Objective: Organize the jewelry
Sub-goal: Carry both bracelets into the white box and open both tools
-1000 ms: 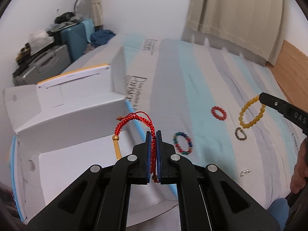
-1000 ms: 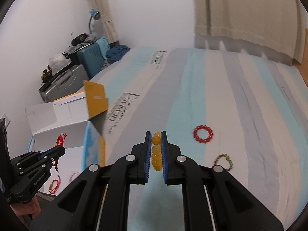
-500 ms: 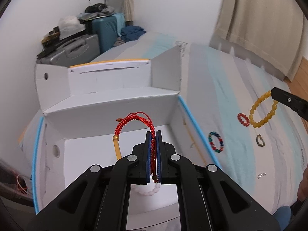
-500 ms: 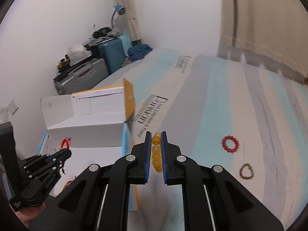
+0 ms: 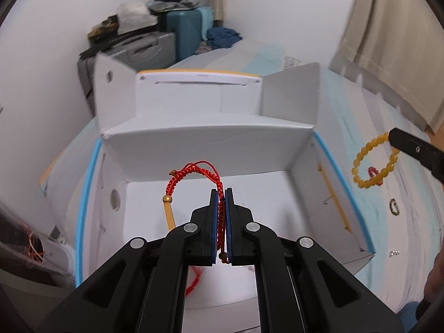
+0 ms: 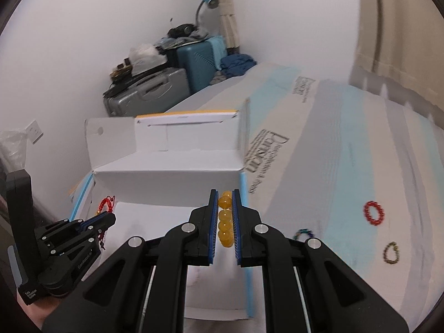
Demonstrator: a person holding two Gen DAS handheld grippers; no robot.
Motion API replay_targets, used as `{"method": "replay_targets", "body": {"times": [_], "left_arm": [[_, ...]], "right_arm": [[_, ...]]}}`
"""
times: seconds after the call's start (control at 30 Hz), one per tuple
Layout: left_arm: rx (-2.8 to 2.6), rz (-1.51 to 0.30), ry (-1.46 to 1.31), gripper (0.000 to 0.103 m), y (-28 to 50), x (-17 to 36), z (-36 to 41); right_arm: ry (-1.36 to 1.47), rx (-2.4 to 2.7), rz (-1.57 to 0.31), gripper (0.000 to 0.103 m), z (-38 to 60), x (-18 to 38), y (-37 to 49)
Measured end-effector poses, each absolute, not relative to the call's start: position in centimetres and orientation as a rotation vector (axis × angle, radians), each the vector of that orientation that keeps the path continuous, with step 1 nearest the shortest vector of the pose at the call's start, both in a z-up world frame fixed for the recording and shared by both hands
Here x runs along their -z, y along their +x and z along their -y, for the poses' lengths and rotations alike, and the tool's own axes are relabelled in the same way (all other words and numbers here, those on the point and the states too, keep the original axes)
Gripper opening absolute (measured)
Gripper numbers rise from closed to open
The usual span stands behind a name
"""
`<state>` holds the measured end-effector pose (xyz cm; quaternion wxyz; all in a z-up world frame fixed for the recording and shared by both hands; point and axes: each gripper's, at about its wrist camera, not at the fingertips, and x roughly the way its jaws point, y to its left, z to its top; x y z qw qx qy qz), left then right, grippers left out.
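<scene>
My left gripper (image 5: 221, 194) is shut on a red braided cord bracelet (image 5: 194, 174) and holds it over the open white box (image 5: 194, 144). The left gripper also shows in the right wrist view (image 6: 109, 217). My right gripper (image 6: 225, 194) is shut on a yellow bead bracelet (image 6: 224, 222) just above the box's right wall (image 6: 244, 194). That bracelet hangs as a loop in the left wrist view (image 5: 374, 163). A red cord piece (image 5: 194, 280) lies on the box floor.
On the striped bed lie a red bead bracelet (image 6: 374, 212), a brown-green one (image 6: 391, 253), a multicoloured one (image 6: 304, 233) and a small silver piece (image 5: 394, 253). Suitcases (image 6: 155, 88) stand by the wall. The box lid (image 6: 188, 133) stands upright.
Both grippers have moved left toward the box with their bracelets. The left one is now over the box floor. The right one has reached the box's right wall.
</scene>
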<state>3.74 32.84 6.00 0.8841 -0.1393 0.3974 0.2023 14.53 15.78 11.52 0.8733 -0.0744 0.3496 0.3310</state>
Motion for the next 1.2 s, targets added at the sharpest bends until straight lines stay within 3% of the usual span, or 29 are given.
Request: {"method": "replay_targets", "body": {"times": [0.8,1.2], "left_arm": [[-0.463,-1.033,-0.357,0.004,3.2,1.2,-36.4],[-0.464,-1.084,-0.345,0.008,3.4,2.1,-36.3]], "right_arm": [[-0.292,-0.743,-1.019,0.009,-23.5,0.6,13.8],[-0.309,-0.734,-1.064,0.009,-24.0,2.2,13.9]]}}
